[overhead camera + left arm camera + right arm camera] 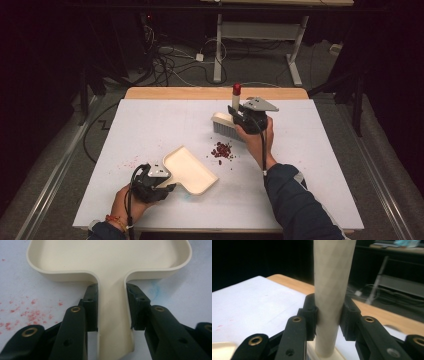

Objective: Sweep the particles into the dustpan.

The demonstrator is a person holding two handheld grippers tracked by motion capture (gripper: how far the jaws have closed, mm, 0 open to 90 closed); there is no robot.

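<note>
dustpan (192, 171): cream, nothing in it, flat on white worktop (150, 125) | left hand-held gripper (111, 310): low, level, clamped on dustpan handle | red crumbs (222, 150): small heap between dustpan and brush | right hand-held gripper (328, 317): raised, clamped on upright handle of brush (223, 123), bristles on worktop

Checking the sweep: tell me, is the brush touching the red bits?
Apart. The high view shows bare white table between the brush and the red bits.
</note>
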